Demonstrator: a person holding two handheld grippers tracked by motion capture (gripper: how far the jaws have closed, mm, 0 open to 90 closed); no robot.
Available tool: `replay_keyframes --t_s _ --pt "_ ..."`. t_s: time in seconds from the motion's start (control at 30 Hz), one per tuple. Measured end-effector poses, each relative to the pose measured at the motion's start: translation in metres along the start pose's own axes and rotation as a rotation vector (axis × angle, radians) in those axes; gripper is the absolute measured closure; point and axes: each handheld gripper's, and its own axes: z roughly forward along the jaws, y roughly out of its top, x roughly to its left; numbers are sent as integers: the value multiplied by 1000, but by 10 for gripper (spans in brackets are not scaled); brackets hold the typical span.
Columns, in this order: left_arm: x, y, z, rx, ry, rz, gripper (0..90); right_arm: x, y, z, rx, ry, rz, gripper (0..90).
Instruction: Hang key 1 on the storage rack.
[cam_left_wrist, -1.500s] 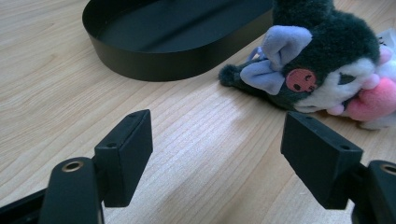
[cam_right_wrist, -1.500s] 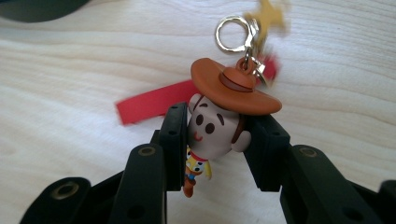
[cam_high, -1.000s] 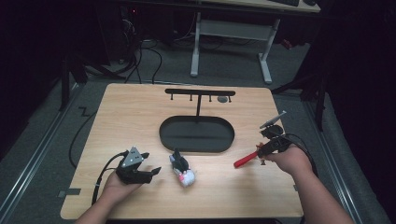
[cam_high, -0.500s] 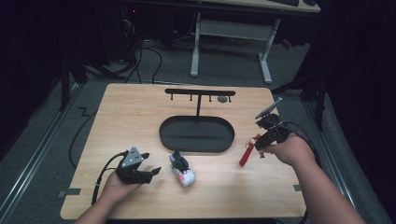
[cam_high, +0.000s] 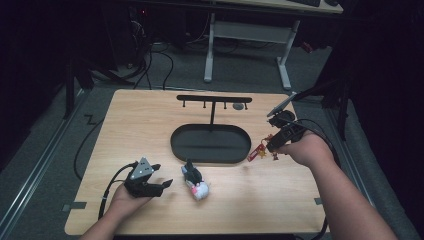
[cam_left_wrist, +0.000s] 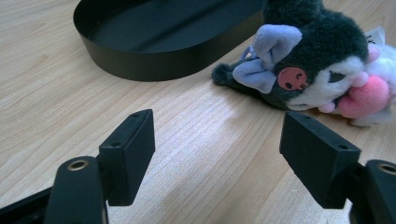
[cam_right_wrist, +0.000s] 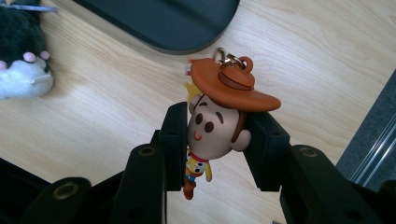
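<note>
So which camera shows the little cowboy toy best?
The right gripper view: the cowboy toy is close up, face and brown hat clear, pinched in the right claw. The high view shows it as a tiny reddish blur.

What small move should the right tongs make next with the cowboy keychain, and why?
Probably carry it up and left toward the hook rack. The right tongs are clamped on the cowboy keychain by its head, off the table, with its metal clasp free on top. The rack's hooks look mostly bare, so hanging it by the clasp seems the likely aim.
</note>
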Motion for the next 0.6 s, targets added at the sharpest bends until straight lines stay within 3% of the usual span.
replay_keyframes --t_s 0.3,0.33,0.4,0.47,0.6 --pt "0 0 0 1 -5 1 272 3 15 -2 -7 -2 -23 689" --pt "0 0 0 1 -4 1 273 4 16 -1 -18 -28 -25 690" --pt "0 0 0 0 -5 2 273 3 17 3 -7 -15 -18 692" --pt "1 -1 0 -3 -4 -1 273 5 19 4 -7 -33 -35 692" --pt "1 -1 1 0 -7 -4 274 3 23 -5 -29 -35 -29 693"
